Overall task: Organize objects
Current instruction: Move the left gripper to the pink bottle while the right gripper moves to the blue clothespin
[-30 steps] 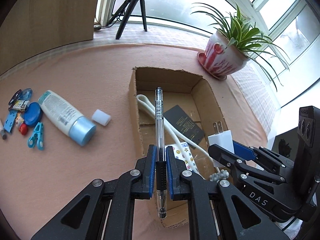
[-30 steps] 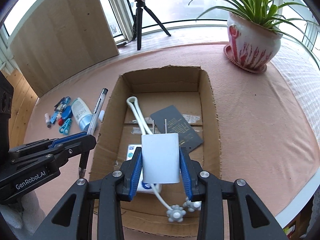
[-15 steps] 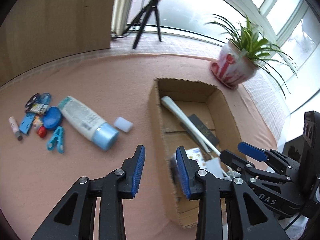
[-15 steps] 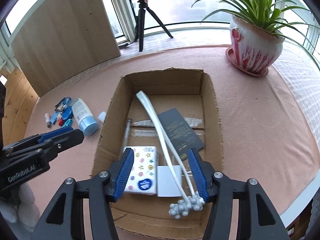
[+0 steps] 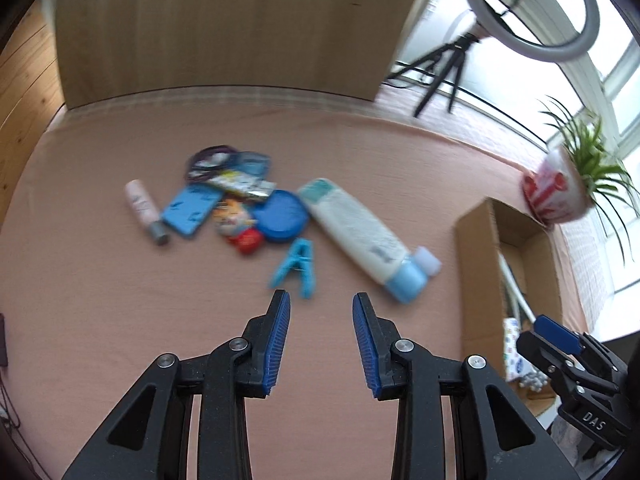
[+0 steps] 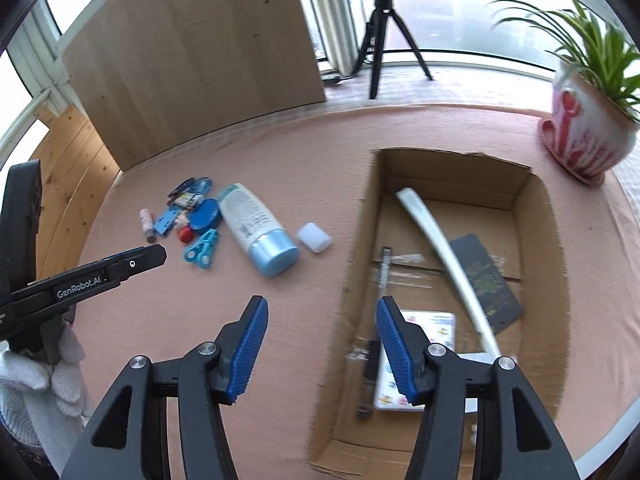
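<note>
- On my left gripper (image 5: 321, 302) I can read "GenRobot.AI" along its side in the right wrist view; on my right gripper (image 6: 322, 308) the letters "DAS" show in the left wrist view.
- Print on the white tube (image 6: 256, 226) and on the black card (image 6: 486, 282) is too small or blurred for me to read.
- My left gripper's blue pads (image 5: 278, 342) are spread wide with nothing between them, hanging above bare pink cloth (image 5: 120, 320), just short of the blue clothes peg (image 5: 296, 268).
- My right gripper's jaws are also spread wide and empty, straddling the left wall of the cardboard box (image 6: 352, 280).
- Inside the box lie a pen (image 6: 380, 300), a white cable (image 6: 444, 256), the black card and a sticker-patterned packet (image 6: 432, 328).
- Left of the box on the cloth: the tube with its pale blue cap, a small white cap (image 6: 314, 237) beside it, a blue round lid (image 6: 205, 214), the peg, and a blurred clutter of small items (image 5: 216, 196).
- A potted plant (image 6: 588, 136) stands beyond the box's far right corner.
</note>
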The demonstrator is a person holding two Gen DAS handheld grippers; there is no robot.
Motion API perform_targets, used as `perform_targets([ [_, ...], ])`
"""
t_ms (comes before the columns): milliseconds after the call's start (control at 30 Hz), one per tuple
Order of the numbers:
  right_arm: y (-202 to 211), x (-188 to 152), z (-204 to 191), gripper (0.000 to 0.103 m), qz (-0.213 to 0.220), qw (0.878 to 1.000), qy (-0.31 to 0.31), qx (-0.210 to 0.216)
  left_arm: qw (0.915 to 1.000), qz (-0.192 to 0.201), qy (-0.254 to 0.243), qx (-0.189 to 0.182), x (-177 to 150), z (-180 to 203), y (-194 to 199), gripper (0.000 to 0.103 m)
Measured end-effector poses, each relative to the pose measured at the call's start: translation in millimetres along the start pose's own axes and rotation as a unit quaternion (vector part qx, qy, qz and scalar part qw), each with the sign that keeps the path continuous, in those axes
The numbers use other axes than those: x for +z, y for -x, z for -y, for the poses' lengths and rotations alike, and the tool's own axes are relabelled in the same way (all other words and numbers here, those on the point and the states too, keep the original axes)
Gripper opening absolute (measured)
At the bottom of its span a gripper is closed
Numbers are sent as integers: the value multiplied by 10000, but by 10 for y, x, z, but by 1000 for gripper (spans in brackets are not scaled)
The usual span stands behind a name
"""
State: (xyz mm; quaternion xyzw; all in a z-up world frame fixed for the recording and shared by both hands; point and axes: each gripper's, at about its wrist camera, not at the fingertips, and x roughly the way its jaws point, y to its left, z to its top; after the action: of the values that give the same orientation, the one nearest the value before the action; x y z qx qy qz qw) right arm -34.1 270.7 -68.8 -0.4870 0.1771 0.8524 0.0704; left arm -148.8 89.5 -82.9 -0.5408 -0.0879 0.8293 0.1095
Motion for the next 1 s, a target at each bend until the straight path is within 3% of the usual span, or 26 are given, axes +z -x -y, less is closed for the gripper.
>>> perform_targets([
  [233,-286,116,-503,53,-144,9995,277,60,9973,-153,596,399,206,-812,-94,35],
  [433,-595,279,-798,53,-343,9987,294,225,9933,-156,878,733,459,-1246,-202,45],
  [500,-711,340,-884,53,-407,9984,289,250,9927,-191,941,735,542,-1326,-254,60],
  [533,-745,360,-910,53,-419,9984,296,246,9925,-200,959,737,584,-1356,-282,63],
  [1000,-1300,568,-1236,55,-922,9948,114,422,9880,-425,1249,800,776,-1560,-692,63],
])
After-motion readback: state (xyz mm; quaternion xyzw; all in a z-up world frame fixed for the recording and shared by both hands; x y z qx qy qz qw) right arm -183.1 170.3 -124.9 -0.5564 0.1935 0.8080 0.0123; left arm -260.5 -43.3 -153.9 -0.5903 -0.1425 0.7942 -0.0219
